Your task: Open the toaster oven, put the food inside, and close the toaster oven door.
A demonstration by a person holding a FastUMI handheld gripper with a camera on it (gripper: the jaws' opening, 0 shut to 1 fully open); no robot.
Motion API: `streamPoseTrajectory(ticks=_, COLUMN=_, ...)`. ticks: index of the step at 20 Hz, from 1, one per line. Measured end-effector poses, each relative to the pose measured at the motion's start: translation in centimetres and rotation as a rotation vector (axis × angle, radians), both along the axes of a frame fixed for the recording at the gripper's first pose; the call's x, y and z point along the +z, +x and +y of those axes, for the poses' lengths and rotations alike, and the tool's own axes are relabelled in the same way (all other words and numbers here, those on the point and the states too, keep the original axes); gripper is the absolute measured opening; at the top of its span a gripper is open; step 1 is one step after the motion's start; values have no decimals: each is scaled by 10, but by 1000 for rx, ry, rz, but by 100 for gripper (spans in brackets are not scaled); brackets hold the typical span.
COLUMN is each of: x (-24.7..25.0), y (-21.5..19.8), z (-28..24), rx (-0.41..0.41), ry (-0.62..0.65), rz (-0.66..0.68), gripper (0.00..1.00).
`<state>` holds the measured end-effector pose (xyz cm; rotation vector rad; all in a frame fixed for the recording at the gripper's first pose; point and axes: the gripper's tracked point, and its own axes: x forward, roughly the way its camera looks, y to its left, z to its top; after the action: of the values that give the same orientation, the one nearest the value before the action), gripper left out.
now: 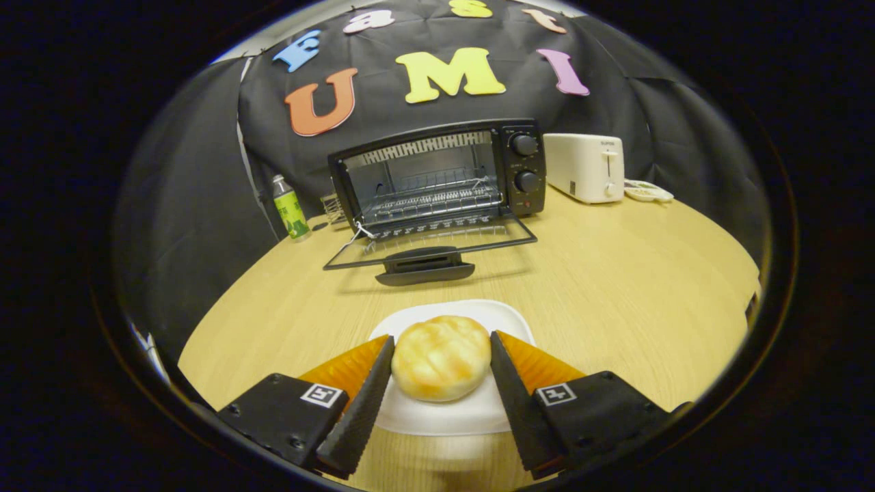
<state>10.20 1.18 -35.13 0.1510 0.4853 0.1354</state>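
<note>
A black-draped booth backs a pale wooden desk (615, 287) with a rounded front edge. Toward the far edge stands a black toaster oven (437, 174), its glass door (427, 249) already dropped flat onto the desk, handle toward the near side, the wire rack inside bare. Right of it, near the far right edge, sits a cream slot toaster (586, 166); a green-labelled plastic bottle (290, 208) stands at the far left edge.

Near the front edge, a round golden bread bun (441, 357) rests on a white square plate (437, 410). The tongs (441, 359) straddle the bun at a narrow spread, one finger against each side; they look closed onto it, though how firmly is a guess.

So opening looks done, and the step in hand is picking up the food. Next calls for lifting the bun clear of the plate, carrying it over the lowered door and setting it on the rack without squashing it
</note>
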Motion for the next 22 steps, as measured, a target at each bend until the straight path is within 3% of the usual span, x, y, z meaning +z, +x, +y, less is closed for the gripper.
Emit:
streamPoseTrajectory(ticks=11, x=68, y=9, z=10, rx=-29, ry=458, rz=58, gripper=77)
streamPoseTrajectory(ticks=15, x=93, y=34, z=15, rx=-53, ry=630, rz=60, gripper=77)
streamPoseTrajectory(ticks=22, x=120, y=103, z=29, rx=-119, ry=740, rz=-15, gripper=77)
